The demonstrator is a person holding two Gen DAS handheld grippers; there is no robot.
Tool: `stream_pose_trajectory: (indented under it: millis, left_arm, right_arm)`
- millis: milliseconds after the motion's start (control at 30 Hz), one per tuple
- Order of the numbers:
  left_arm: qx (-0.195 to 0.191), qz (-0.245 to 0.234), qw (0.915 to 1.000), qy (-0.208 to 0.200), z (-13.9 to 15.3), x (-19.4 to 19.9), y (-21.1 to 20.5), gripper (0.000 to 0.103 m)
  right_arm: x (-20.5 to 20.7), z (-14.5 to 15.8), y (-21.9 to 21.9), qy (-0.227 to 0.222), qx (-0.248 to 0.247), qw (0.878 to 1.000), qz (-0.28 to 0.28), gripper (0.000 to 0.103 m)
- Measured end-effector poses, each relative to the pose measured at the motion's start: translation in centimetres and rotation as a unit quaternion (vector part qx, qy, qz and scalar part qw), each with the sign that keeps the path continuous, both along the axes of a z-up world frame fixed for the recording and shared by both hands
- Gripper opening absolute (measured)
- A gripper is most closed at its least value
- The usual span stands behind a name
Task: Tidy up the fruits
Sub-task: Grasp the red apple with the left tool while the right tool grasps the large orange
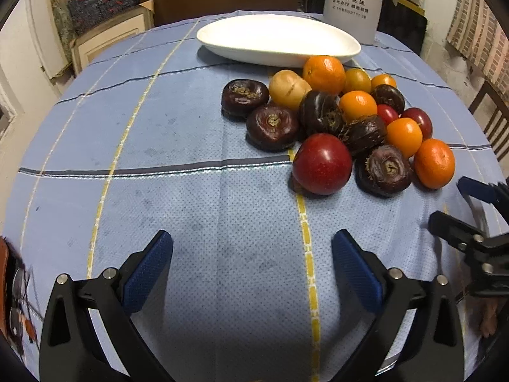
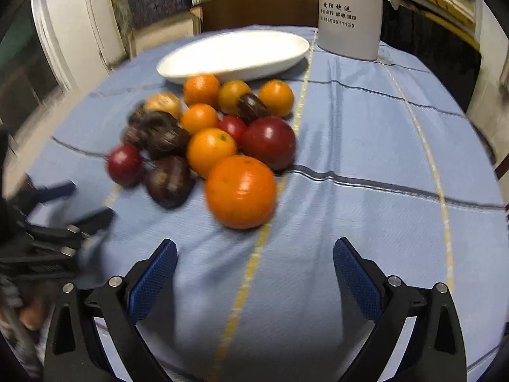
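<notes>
the left tongs (image 1: 253, 248) hover low over bare blue cloth, their blue-padded fingers (image 1: 149, 270) spread wide with nothing between them. the right tongs (image 2: 254, 256) are likewise spread apart and hold nothing, hanging just short of the fruit heap; their view is somewhat blurred. each pair shows at the edge of the other's view, the right pair at the far right of the left camera and the left pair at the far left of the right camera.

the fruit sits in one tight cluster on the worktop (image 1: 159, 127), which is covered with a light blue checked cloth lined in yellow and dark stripes. in the left view a large red fruit (image 1: 322, 164) lies at the near edge of the pile, touching a dark brown water chestnut (image 1: 383, 170), with an orange (image 1: 434, 163) just beside that on the right. more dark chestnuts (image 1: 272, 127), small oranges (image 1: 357, 105), a tan fruit (image 1: 289, 89) and smaller red ones (image 1: 417, 121) crowd behind. in the right view the nearest piece is a big orange (image 2: 240, 191), directly ahead of the right tongs.

a white oval dish (image 1: 276, 39) stands behind the pile with nothing in it, its rim next to the rearmost orange (image 1: 324, 74). a white bottle with printed characters (image 1: 353, 3) stands at the far edge of the worktop, beside the dish.
</notes>
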State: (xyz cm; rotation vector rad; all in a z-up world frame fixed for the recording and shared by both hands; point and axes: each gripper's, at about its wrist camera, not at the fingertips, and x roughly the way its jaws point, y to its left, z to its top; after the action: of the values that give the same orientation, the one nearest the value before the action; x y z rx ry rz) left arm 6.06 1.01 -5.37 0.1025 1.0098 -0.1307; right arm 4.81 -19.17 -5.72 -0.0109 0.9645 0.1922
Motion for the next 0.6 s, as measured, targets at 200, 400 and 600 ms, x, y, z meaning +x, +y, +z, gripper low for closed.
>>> stream_pose_trajectory:
  millis: [200,400,600]
  left_arm:
    - [-0.003,-0.035,0.9994,-0.005,-0.1,0.6,0.0,0.099]
    - [-0.006,-0.026,0.9995,-0.013,0.3,1.7,-0.1,0.099]
    - [-0.027,-0.055,0.9974,-0.038,1.3,2.6,-0.6,0.099]
  right_arm:
    - [0.0,-0.1,0.4,0.006,-0.032,0.999,0.017,0.1]
    - [1.0,0.4,0.8,-0.009,-0.01,1.0,0.02,0.1]
    - [1.8,1.9,-0.8,-0.054,0.039,0.998,0.015,0.072]
